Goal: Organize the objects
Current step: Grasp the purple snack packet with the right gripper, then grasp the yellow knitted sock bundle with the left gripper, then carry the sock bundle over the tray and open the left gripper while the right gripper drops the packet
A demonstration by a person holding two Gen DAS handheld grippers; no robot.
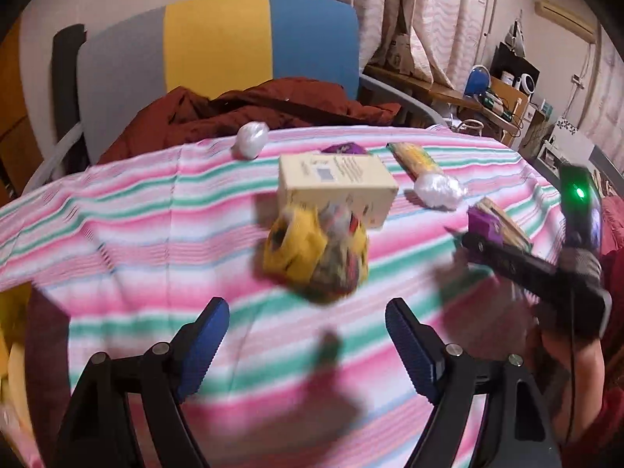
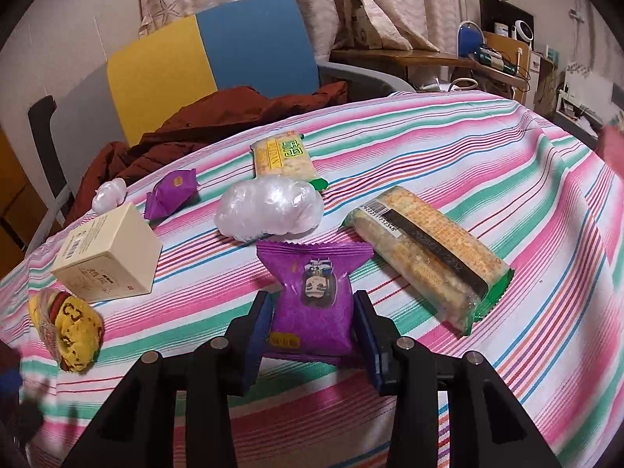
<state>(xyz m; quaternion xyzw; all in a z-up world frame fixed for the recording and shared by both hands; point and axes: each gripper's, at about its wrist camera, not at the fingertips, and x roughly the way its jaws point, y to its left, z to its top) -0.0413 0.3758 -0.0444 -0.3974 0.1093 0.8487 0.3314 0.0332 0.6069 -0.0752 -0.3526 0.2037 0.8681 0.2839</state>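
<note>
Clamping on the purple snack packet (image 2: 315,304), the right gripper (image 2: 315,325) has a blue pad pressed against each side of the wrapper, and the packet sits low on the striped tablecloth (image 2: 507,148) between the fingers. To do this step well, I would judge that the squeeze should stay gentle, since the wrapper looks soft and puffy and could slip or crumple; a lift straight up before any sideways carry would keep it from dragging the cloth or nudging its neighbours. Those neighbours are close: a crumpled clear plastic ball (image 2: 269,208) lies just beyond the packet's far edge, and a long cracker pack (image 2: 429,257) lies just beside it on the right, so the exit path is tight. The left gripper (image 1: 308,345) hangs over bare cloth with its fingers wide apart and nothing between them; the yellow patterned bundle (image 1: 316,253) lies ahead of it, near but not touching, with the cream box (image 1: 337,185) directly behind that. Farther out on the cloth sit a second purple packet (image 2: 171,193), a second cracker pack (image 2: 282,156) and a smaller plastic ball (image 2: 109,194) near the far edge. Beyond the table stands a chair (image 2: 206,58) with a rust-coloured garment (image 2: 202,124) draped on it.
</note>
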